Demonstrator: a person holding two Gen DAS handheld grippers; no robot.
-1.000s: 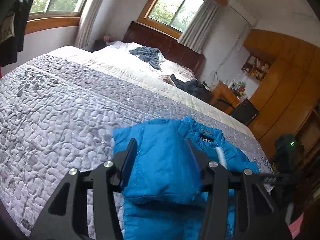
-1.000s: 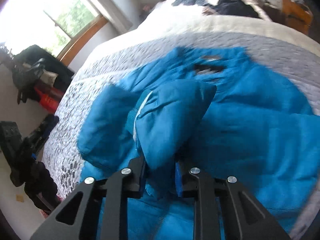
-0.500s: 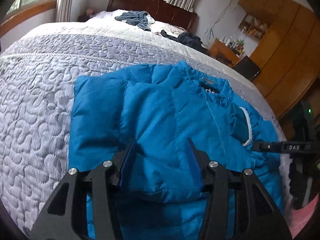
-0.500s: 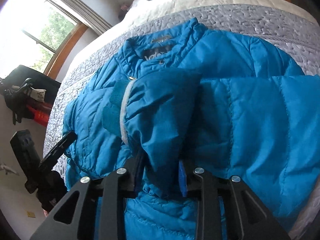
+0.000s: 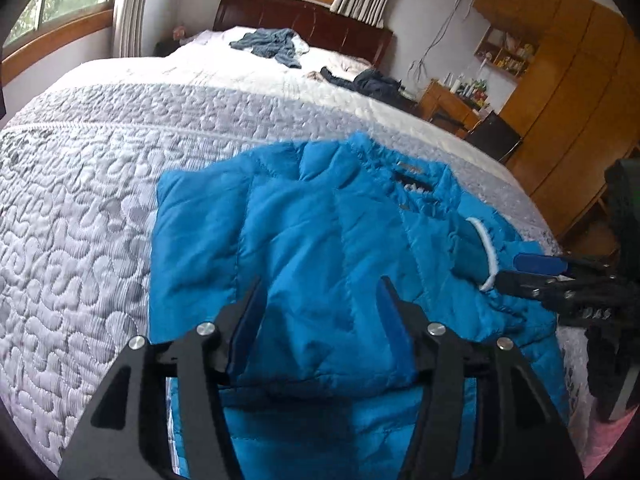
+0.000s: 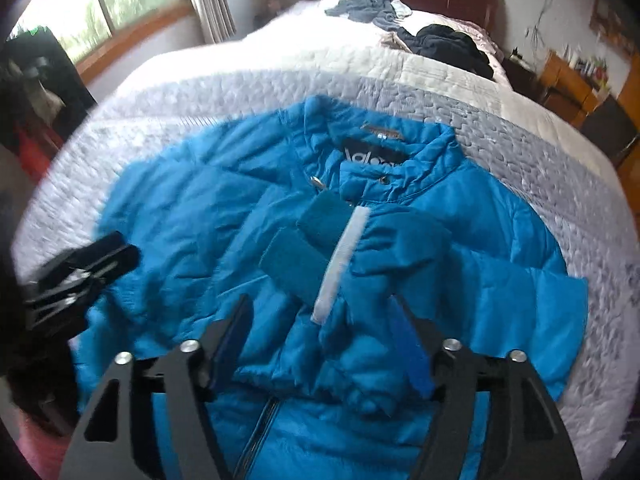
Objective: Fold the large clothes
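A blue puffer jacket (image 5: 320, 240) (image 6: 200, 220) lies front up on the grey quilted bed (image 5: 80, 200), collar toward the headboard. My left gripper (image 5: 320, 320) is shut on a bulky folded part of the jacket's left side, which fills the gap between its wide-set fingers. It also shows at the left edge of the right wrist view as the left gripper (image 6: 92, 264). My right gripper (image 6: 320, 328) stands open just above the jacket. The sleeve cuff (image 6: 312, 248) (image 5: 472, 252), with its white strip, rests across the chest ahead of it. From the left wrist view, the right gripper (image 5: 532, 272) is at the jacket's right edge.
A grey-blue garment (image 5: 268, 42) and a dark garment (image 5: 376, 82) lie near the wooden headboard. A desk (image 5: 452, 104) and wooden wardrobe (image 5: 568, 100) stand right of the bed. Dark bags (image 6: 36, 72) hang by the window on the left.
My right gripper has opened and let go of the sleeve, which now lies on the jacket's chest. Both grippers came down toward the bed, and the raised jacket parts now lie flat.
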